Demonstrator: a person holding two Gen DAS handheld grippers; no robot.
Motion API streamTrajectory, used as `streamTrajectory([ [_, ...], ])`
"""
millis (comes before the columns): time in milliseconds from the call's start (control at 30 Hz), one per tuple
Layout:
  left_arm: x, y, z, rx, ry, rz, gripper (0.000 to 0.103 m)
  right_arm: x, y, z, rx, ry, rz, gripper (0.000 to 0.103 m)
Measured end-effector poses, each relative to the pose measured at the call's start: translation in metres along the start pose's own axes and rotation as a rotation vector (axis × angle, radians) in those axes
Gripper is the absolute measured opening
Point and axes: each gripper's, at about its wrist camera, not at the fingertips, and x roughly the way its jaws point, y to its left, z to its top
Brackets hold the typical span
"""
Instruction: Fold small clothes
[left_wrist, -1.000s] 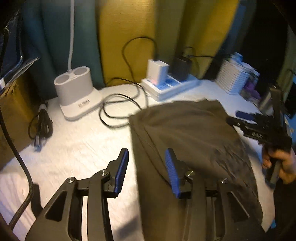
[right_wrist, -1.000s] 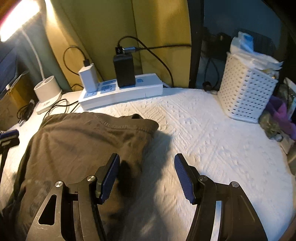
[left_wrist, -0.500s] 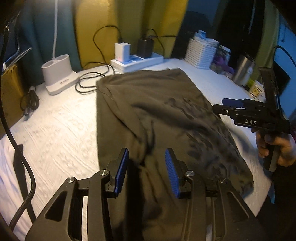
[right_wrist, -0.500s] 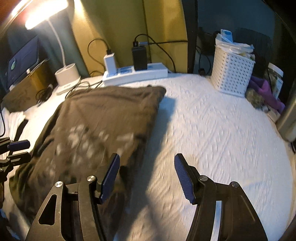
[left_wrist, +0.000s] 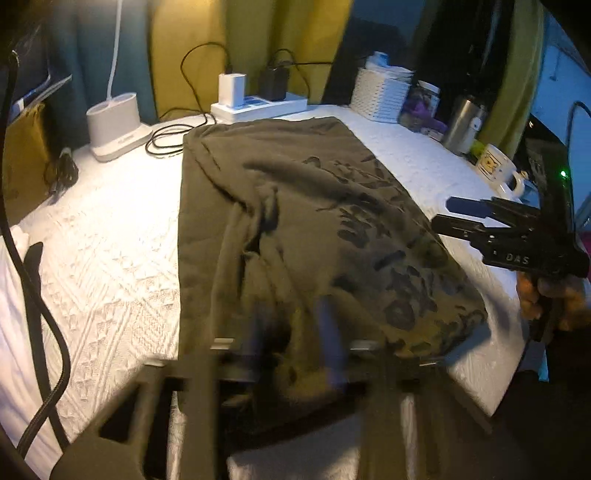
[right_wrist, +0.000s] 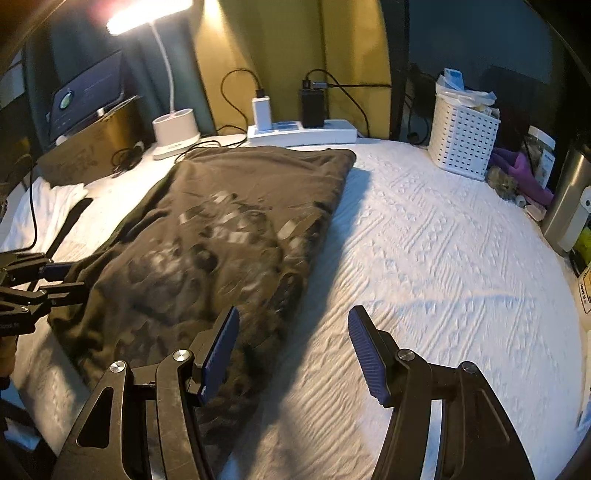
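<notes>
Both tongs are drawing back toward the near edge, where the olive shirt (right_wrist: 221, 236) is lying flat between them, the right gripper (right_wrist: 293, 354) gaping wide beside its hem and the left gripper (left_wrist: 291, 343) blurring too much to tell.

- Our right gripper (right_wrist: 293, 349) is a matte black linkage frame with triangular cut-outs, silver screw heads at the joints and ribbed blue pads (right_wrist: 367, 352).
- Seen from the left, it bears white "DAS" lettering, and bare fingers (left_wrist: 546, 295) wrap its black handle.
- Our left gripper (left_wrist: 291, 339) is blurred: black frame, bluish pads, silver screws.
- A black braided cable (left_wrist: 35, 295) hangs at far left.
</notes>
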Motion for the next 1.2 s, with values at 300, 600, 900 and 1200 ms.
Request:
streamTrajectory([
  [300, -0.034, 0.008, -0.006, -0.039, -0.087, 0.006, 0.006, -0.011, 0.023, -0.017, -0.036, 0.004, 0.013, 0.064],
  [600, -0.019, 0.018, -0.027, -0.074, -0.01, 0.033, 0.006, -0.01, 0.04, -0.053, -0.048, 0.037, 0.011, 0.063],
  [900, -0.019, 0.025, -0.046, -0.113, 0.01, 0.075, 0.011, -0.023, 0.051, -0.071, -0.038, 0.005, -0.014, 0.063],
  [1200, -0.022, 0.02, -0.051, -0.101, -0.01, 0.122, 0.012, -0.032, 0.056, -0.084, -0.032, -0.009, -0.009, 0.063],
])
